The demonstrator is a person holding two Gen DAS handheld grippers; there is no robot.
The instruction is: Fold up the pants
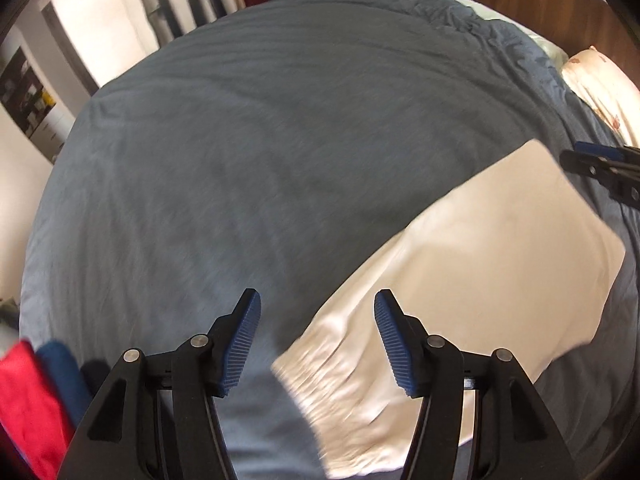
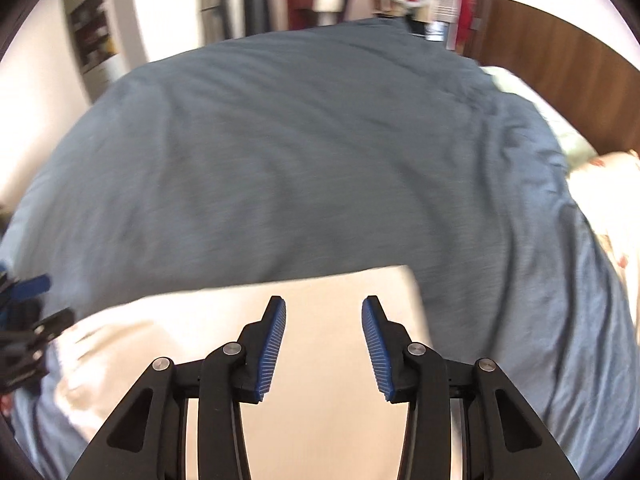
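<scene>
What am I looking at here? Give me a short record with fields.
place: bed with a grey-blue cover
item: cream pants, folded, flat on the cover
left claw: open, nothing between its pads, above the elastic waistband
right claw: open, above the pants, holding nothing
nearby: pillow; red and blue clothes

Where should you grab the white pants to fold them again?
Probably the gathered elastic end of the cream pants, taken from above. It lies flat and free on the blue-grey bedcover, just below the open left gripper, and its thick edge gives the jaws something to pinch.
</scene>
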